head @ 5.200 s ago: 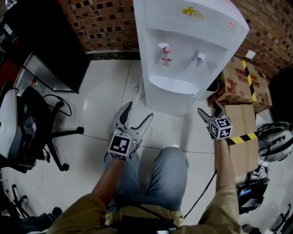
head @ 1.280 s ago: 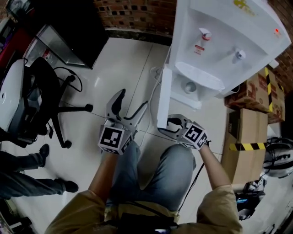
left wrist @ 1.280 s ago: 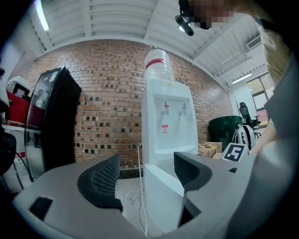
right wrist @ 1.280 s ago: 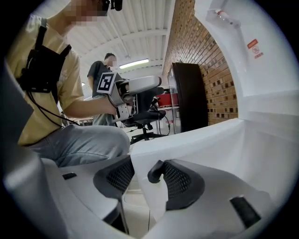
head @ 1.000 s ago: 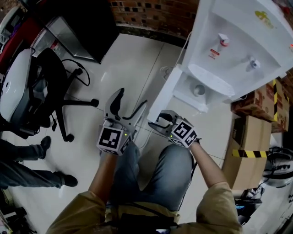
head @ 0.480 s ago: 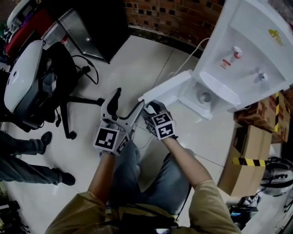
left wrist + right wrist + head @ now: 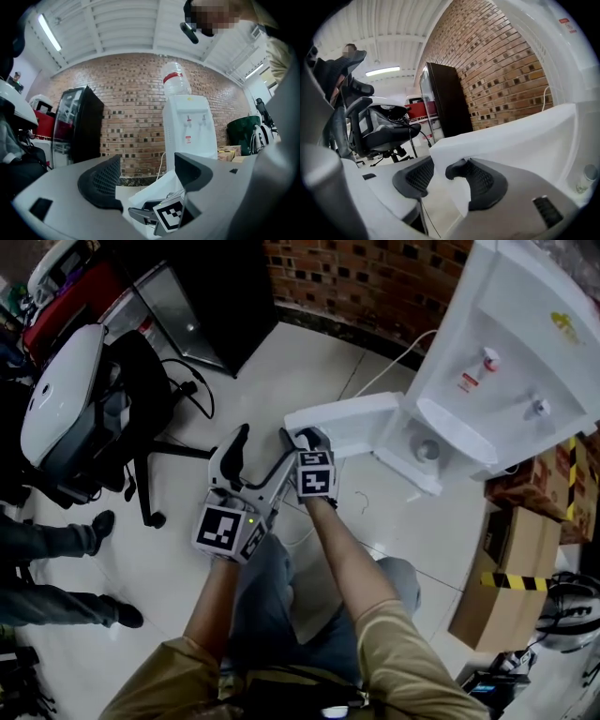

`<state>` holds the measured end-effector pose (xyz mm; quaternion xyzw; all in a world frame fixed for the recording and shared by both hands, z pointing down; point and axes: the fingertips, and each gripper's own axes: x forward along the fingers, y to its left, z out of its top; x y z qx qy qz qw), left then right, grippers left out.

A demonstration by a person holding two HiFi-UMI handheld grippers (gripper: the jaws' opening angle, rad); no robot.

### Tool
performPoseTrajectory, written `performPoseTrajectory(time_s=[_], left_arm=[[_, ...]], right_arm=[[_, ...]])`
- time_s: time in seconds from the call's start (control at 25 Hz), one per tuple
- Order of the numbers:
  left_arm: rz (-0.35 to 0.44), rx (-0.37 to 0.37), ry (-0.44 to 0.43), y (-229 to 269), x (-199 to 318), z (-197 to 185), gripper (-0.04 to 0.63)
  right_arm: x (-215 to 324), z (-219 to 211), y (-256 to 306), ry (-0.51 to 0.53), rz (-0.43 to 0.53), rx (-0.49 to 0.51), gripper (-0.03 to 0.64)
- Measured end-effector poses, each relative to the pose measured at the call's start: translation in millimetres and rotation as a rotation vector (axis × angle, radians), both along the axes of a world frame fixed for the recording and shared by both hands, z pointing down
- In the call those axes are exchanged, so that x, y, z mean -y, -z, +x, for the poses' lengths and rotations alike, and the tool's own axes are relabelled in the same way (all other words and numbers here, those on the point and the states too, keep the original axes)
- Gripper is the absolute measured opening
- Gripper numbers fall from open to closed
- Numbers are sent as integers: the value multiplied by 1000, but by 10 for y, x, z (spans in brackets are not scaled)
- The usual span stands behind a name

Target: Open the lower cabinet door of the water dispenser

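The white water dispenser (image 7: 506, 343) stands at the upper right against the brick wall. Its lower cabinet door (image 7: 352, 418) is swung wide open and points left. My right gripper (image 7: 298, 439) is at the door's free edge. In the right gripper view that edge (image 7: 511, 136) runs between the pads of the right gripper (image 7: 440, 173); the jaws have just been opening, and a gap shows beside the left pad. My left gripper (image 7: 265, 444) stands open just left of it, holding nothing. In the left gripper view my left gripper (image 7: 145, 178) frames the right gripper's marker cube (image 7: 169, 214).
A black office chair (image 7: 84, 399) and a dark cabinet (image 7: 216, 287) stand at the left. Cardboard boxes (image 7: 487, 606) lie at the right. Another person's legs (image 7: 47, 606) are at the far left. A small round thing (image 7: 427, 448) sits inside the open compartment.
The door has swung further open to the left, and my right gripper has gone with it to beside the left gripper. The left gripper has shifted a little.
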<state>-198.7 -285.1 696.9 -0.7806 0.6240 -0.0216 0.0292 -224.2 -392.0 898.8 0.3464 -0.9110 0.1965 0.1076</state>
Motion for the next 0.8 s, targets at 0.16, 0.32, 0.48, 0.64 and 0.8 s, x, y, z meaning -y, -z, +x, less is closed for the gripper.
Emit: performPoseTrajectory(time_s=[0.16,0.32,0.48,0.64,0.8], left_arm=[[-3,-13,0,68,-43,-38,345],[-54,-46,-44,199,-18,96,345],[-141,-46,-111,491,-54,424,345],[-217,-72,-204,1090,-128,793,345],[-269,-88,-236,2047,-250,943,345]], right_arm=[[-162,54,7,45,5,-30,236],[-466,400,14,76,-30,-78,305],[-788,1107,332,-10,-94,-63,308],[-1043,1902,1204,-140,-78,-65,308],[-1239,2493,2493,-267,-32,-56,308]])
